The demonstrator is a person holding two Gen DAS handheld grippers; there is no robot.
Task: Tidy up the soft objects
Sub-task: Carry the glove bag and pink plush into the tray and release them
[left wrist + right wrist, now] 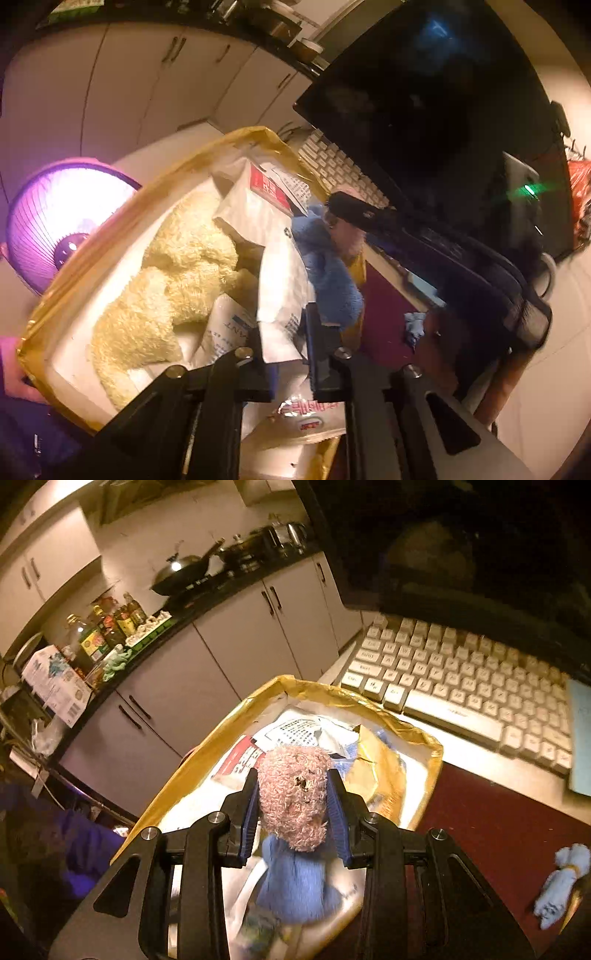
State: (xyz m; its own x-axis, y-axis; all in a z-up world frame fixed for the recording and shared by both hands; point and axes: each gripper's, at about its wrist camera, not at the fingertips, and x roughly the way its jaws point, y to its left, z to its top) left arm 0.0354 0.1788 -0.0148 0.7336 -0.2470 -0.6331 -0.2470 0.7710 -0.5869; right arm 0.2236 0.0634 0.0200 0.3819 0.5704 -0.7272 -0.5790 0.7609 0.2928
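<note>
A box lined with a yellow bag (155,188) (184,771) holds a cream plush toy (173,280) and white paper packets (273,236). My right gripper (293,786) is shut on a plush doll with a pink fuzzy head (291,794) and blue body (295,882), holding it over the box; the doll also shows in the left wrist view (325,273). My left gripper (284,343) is shut on a white paper packet (277,332) at the box's near edge. A small light-blue soft toy (561,878) lies on the dark red table at the right.
A white keyboard (461,686) and a dark monitor (424,92) stand behind the box. A purple-lit fan (62,218) is to the left. Kitchen cabinets (229,653) and a counter with bottles and a wok lie beyond.
</note>
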